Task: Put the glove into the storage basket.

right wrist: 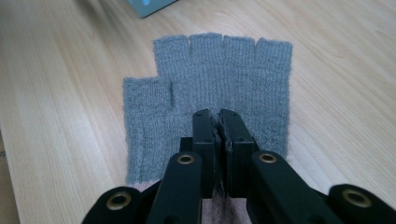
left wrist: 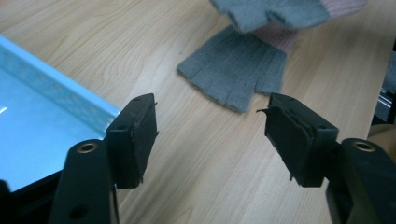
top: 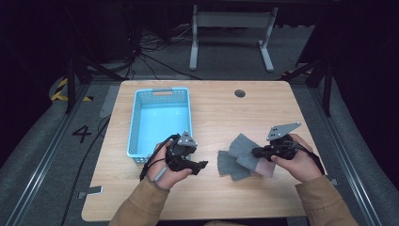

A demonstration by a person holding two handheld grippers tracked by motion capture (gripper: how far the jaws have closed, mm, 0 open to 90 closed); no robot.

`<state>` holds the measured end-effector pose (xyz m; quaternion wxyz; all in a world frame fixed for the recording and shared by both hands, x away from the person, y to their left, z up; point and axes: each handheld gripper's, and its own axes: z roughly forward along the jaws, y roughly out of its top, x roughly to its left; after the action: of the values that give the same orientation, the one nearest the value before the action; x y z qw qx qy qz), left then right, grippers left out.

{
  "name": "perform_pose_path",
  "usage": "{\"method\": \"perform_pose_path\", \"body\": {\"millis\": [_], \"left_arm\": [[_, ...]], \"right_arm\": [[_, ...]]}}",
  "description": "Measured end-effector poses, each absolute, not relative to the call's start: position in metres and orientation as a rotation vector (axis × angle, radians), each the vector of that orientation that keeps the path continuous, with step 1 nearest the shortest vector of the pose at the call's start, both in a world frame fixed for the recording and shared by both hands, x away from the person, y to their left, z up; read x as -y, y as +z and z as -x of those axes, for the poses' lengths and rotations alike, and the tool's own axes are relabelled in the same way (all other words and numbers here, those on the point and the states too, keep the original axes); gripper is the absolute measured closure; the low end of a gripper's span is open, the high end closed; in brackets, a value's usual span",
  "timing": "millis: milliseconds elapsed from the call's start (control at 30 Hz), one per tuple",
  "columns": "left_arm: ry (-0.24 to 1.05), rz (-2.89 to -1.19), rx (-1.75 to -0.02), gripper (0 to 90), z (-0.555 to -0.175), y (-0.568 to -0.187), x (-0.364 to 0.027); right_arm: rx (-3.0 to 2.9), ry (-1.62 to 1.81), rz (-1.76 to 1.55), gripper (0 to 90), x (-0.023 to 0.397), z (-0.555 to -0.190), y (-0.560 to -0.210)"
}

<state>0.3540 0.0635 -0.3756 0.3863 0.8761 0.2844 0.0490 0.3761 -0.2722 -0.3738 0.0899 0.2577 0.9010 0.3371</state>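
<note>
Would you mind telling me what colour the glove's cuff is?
The cuff is pale pink, on a grey fingerless glove; it shows best in the left gripper view.

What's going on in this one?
A person at a wooden table works with a hand-held gripper in each hand. The right hand-held gripper is shut on a grey fingerless glove, gripping it near the cuff end. A second grey glove lies on the table beside it. The left hand-held gripper is open with nothing between its jaws, next to a blue basket with nothing in it.
</note>
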Motion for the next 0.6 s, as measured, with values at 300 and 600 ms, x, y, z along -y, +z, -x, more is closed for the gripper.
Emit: {"method": "perform_pose_path", "body": {"millis": [300,600], "left_arm": [[0.067,-2.278,-0.629,49.6,-0.355,-0.380,-0.051],[0.037,-2.284,-0.608,54.4,-0.357,-0.385,-0.042]], "right_arm": [[-2.753,0.979,-0.676,86.2,0.264,-0.374,-0.391],[-2.793,0.963,-0.636,86.1,0.260,-0.374,-0.406]]}}
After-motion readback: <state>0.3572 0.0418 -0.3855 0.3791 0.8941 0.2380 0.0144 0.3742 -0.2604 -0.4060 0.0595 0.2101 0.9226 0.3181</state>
